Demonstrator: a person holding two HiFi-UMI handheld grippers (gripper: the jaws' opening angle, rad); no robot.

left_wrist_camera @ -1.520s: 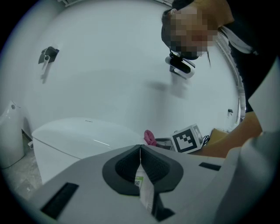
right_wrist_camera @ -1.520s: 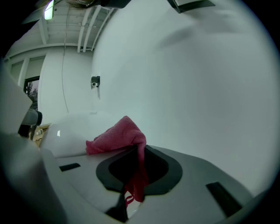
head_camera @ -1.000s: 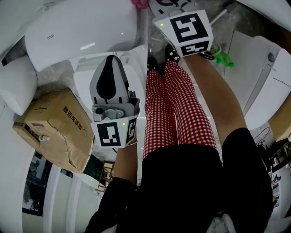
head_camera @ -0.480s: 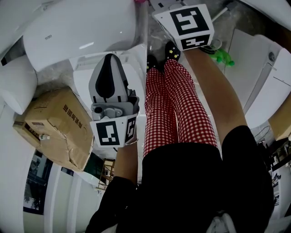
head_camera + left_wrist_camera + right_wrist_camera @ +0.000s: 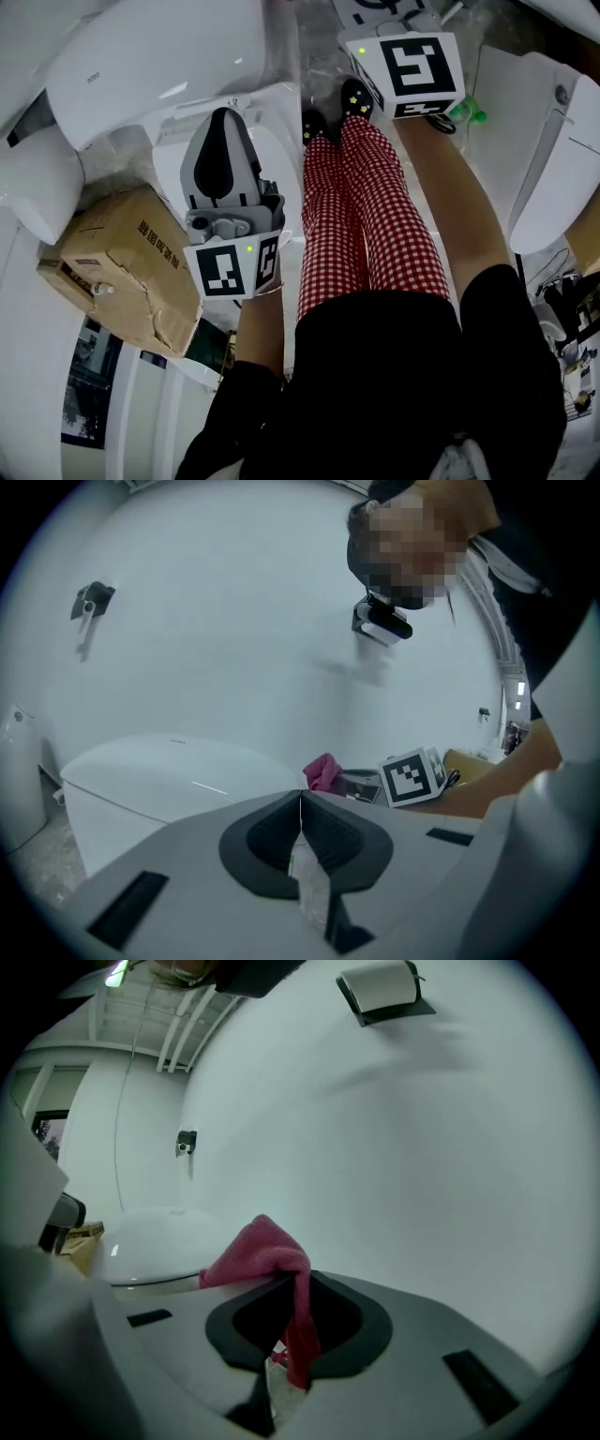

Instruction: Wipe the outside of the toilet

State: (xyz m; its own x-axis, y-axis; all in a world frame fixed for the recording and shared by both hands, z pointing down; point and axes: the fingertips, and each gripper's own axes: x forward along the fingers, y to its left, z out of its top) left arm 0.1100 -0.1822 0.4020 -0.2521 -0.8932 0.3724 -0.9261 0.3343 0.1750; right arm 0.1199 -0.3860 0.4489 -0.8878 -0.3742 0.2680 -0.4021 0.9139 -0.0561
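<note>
Red-checked trousers (image 5: 373, 225), black top (image 5: 394, 375)

- Bright, even white light fills all three views, and shadows are soft.
- A thin glare streak lies on the toilet lid (image 5: 178, 771), just left of the left gripper (image 5: 301, 803).
- Ceiling tube lights (image 5: 150, 1007) glow high above and left of the right gripper (image 5: 295, 1283).
- Both gripper views bulge strongly, with black corners.
- The grey jaw bodies nearest each lens are soft, while the pink cloth (image 5: 267, 1255) pinched in the right gripper is sharper.

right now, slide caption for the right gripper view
Right gripper, jaws shut on pink fabric cloth, white ceramic toilet beyond
</note>
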